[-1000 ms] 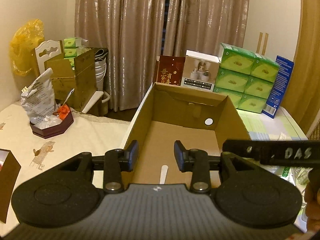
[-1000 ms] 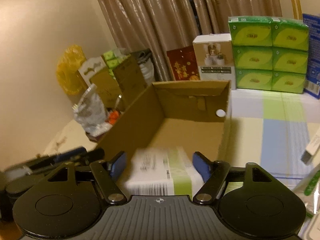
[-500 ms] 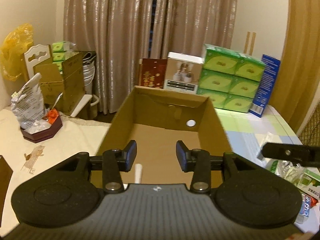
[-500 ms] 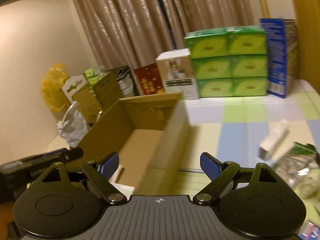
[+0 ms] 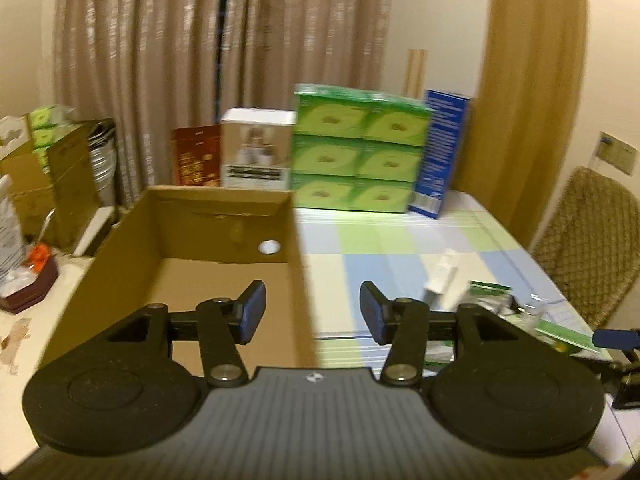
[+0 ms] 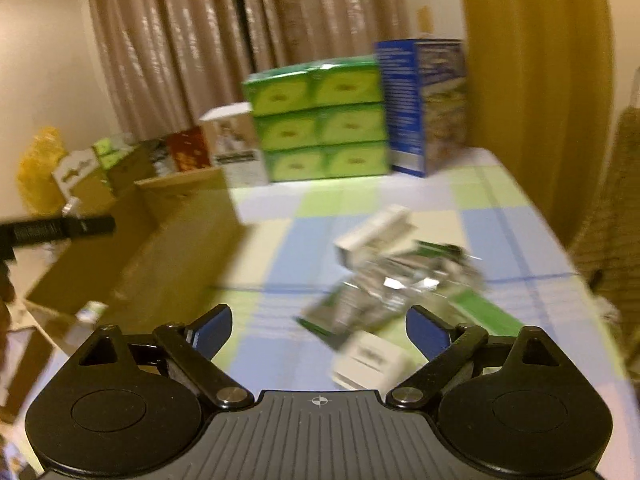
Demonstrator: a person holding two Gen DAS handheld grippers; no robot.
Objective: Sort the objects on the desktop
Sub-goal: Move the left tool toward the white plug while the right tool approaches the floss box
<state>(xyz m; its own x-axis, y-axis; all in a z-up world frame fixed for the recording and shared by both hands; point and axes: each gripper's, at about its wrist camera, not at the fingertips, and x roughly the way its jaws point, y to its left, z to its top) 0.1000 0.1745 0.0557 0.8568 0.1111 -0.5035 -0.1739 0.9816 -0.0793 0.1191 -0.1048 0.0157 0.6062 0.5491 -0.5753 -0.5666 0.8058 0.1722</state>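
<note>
An open cardboard box (image 5: 192, 240) stands on the table's left part; its right wall passes between the fingers of my left gripper (image 5: 312, 312), which is open and empty. My right gripper (image 6: 318, 334) is open and empty above the checked tablecloth. Ahead of it lies a blurred heap of small packs: a white carton (image 6: 372, 232), silver blister packs (image 6: 404, 280) and a small white box (image 6: 370, 360). The same heap (image 5: 488, 304) shows at the right in the left wrist view. The box (image 6: 160, 248) sits left of the right gripper.
Stacked green tissue packs (image 5: 356, 160), a blue carton (image 5: 440, 156), a white product box (image 5: 256, 148) and a red box (image 5: 196, 156) line the table's far edge. A chair back (image 5: 588, 248) stands to the right. A dark bowl with clutter (image 5: 24, 280) sits at far left.
Both grippers swung right, away from the box toward the heap of packs. The right gripper let go of the white-and-green carton it held over the box. The left gripper's fingers spread wider.
</note>
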